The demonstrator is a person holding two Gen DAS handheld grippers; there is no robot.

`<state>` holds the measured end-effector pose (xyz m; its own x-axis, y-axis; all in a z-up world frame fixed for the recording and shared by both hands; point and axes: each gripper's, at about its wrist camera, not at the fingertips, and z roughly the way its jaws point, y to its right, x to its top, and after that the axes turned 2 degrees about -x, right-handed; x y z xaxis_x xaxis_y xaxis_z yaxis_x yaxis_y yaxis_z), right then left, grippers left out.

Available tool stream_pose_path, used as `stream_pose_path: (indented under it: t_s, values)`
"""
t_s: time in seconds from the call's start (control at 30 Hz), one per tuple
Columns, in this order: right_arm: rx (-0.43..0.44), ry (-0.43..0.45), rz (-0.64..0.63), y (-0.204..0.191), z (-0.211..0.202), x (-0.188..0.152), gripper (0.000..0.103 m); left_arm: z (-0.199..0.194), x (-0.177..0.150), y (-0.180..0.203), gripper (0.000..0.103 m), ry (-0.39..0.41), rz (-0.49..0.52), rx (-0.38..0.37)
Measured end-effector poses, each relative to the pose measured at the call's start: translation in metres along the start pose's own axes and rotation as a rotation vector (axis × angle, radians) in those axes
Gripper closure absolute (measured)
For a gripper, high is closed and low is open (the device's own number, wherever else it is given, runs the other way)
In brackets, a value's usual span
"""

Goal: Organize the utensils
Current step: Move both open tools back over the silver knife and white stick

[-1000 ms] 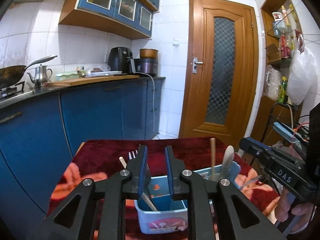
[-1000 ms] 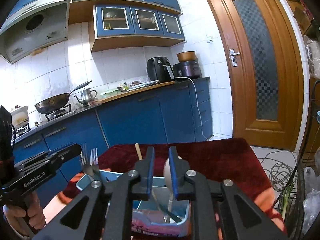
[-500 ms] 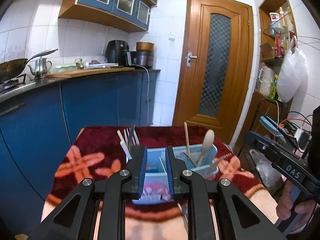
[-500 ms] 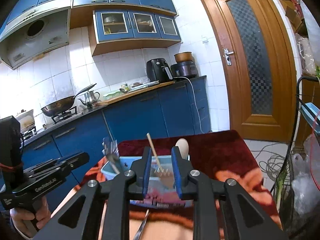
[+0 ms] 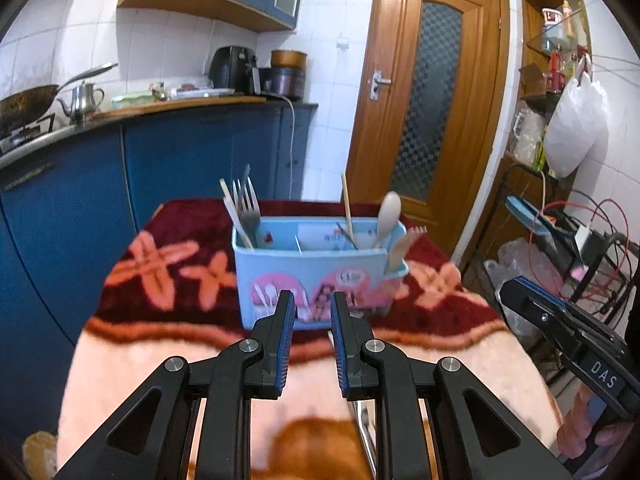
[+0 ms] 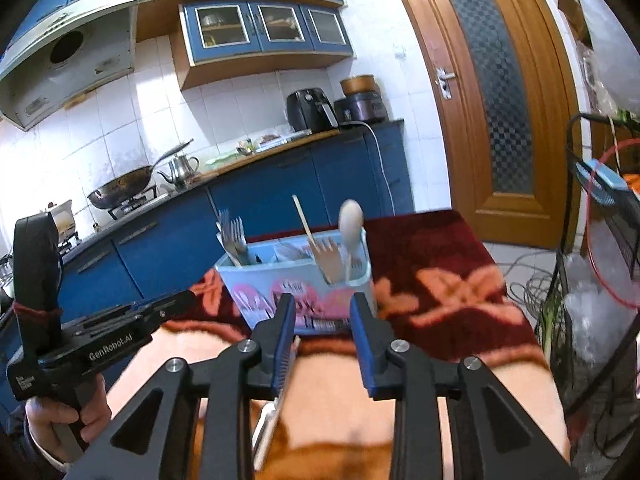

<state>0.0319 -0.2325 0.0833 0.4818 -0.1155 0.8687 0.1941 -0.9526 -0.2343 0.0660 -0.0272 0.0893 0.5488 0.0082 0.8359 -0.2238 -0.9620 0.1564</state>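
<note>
Cutlery still loose — a metal utensil lies on the cloth under the right gripper, before the caddy. Both grippers empty, fingers parted; left gripper narrower. Descend squarely, straddle the handle.

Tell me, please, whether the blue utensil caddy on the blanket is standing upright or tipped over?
Upright: the blue utensil caddy sits flat on the blanket, forks and wooden spoon sticking up from it.

Two handheld grippers level side by side: the left gripper with jaws narrowly parted, the right gripper parted wider, both gripping nothing.
</note>
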Motion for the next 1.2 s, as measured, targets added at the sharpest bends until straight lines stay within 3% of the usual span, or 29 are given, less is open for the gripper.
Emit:
stream_pose_path:
  t_s: [0.47,0.63,1.13,1.2]
  values:
    - [-0.064,-0.109,0.084,0.052,0.013,-0.047,0.066,0.048,-0.033,0.022,0.084,-0.186,0.011,-0.001]
    - [-0.064,-0.132,0.108,0.063,0.019,-0.055,0.066,0.062,-0.039,0.031,0.071,-0.226,0.030,0.001]
    - [-0.053,-0.170,0.148,0.074,0.027,-0.063,0.064,0.105,-0.054,0.035,0.071,-0.357,0.032,0.022]
    - [-0.053,-0.171,0.150,0.074,0.028,-0.063,0.064,0.106,-0.056,0.032,0.081,-0.359,0.008,-0.001]
